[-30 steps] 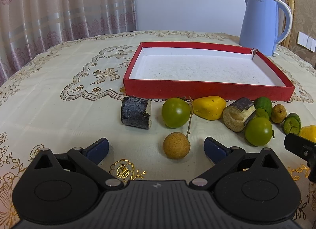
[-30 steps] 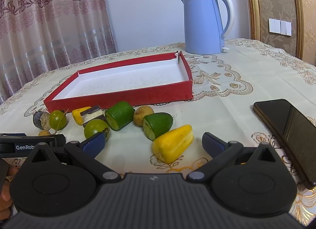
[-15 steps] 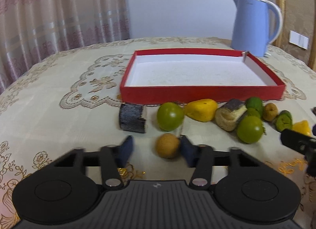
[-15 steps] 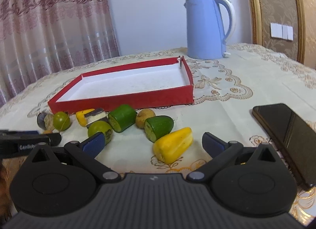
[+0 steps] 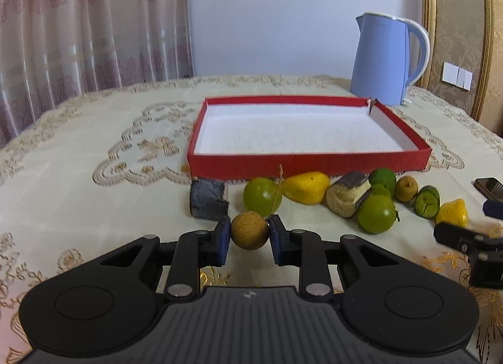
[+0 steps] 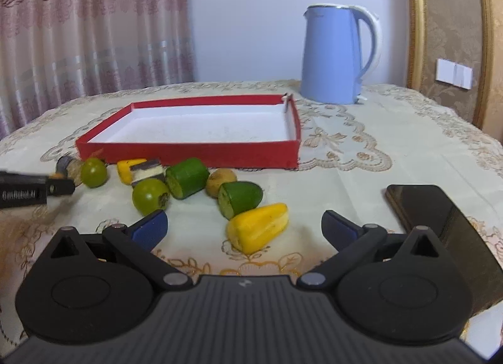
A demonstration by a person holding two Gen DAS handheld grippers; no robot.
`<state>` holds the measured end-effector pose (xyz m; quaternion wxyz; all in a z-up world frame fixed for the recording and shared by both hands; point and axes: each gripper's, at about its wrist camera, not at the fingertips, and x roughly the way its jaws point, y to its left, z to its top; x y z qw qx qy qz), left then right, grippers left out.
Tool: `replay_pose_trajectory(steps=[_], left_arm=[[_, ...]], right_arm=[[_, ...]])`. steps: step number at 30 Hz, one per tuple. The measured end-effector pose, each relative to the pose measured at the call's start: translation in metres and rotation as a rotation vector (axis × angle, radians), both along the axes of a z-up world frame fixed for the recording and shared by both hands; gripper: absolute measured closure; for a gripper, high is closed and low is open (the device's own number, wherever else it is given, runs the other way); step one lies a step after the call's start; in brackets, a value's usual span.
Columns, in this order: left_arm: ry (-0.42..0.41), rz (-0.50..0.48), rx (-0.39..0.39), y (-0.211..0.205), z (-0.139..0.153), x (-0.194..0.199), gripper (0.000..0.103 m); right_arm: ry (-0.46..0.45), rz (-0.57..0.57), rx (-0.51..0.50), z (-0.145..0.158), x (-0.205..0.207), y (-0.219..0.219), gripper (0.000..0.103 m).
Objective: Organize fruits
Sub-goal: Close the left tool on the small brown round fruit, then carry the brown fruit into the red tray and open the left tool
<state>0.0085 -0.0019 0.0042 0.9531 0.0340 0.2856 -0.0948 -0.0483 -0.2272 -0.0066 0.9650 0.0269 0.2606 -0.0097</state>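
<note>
My left gripper [image 5: 248, 232] is shut on a round brown fruit with a thin stem [image 5: 249, 229], held just above the tablecloth. Behind it lies a row of fruit pieces: a dark block [image 5: 208, 201], a green round fruit [image 5: 262, 193], a yellow piece [image 5: 306, 187] and several more. The empty red tray [image 5: 308, 162] stands beyond them. My right gripper [image 6: 243, 225] is open, with a yellow piece [image 6: 258, 227] lying between its fingers, untouched. The tray also shows in the right wrist view [image 6: 188, 152].
A blue kettle [image 5: 388, 57] stands behind the tray's far right corner. A black phone [image 6: 437, 222] lies on the tablecloth right of my right gripper. The left gripper's side [image 6: 28, 189] shows at the left edge of the right wrist view.
My left gripper has closed on the brown round fruit and lifted it slightly. My right gripper stayed open and shifted a little toward the yellow piece.
</note>
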Motion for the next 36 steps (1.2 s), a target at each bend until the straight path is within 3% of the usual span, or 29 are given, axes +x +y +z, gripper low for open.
replay_pose_trajectory(steps=[2,5,14,21,25,36], left_arm=[[-0.013,-0.001,0.004,-0.002,0.003,-0.001,0.078],[-0.030,-0.010,0.012,-0.006,0.007,0.000,0.078],[-0.093,-0.006,0.052,-0.023,0.035,0.029,0.078],[-0.067,0.015,0.099,-0.045,0.044,0.088,0.078],[-0.012,0.011,0.105,-0.058,0.039,0.115,0.078],[0.025,0.033,0.179,-0.086,0.027,0.147,0.078]], right_arm=[[0.005,0.005,-0.008,-0.002,0.000,-0.002,0.001],[0.010,0.002,-0.009,-0.002,0.001,-0.005,0.012],[0.020,0.016,0.003,-0.006,0.005,-0.009,0.012],[0.008,0.012,0.035,-0.006,0.004,-0.013,0.012],[0.002,0.013,0.040,-0.006,0.003,-0.014,0.012],[0.000,0.014,0.053,-0.005,0.003,-0.016,0.012]])
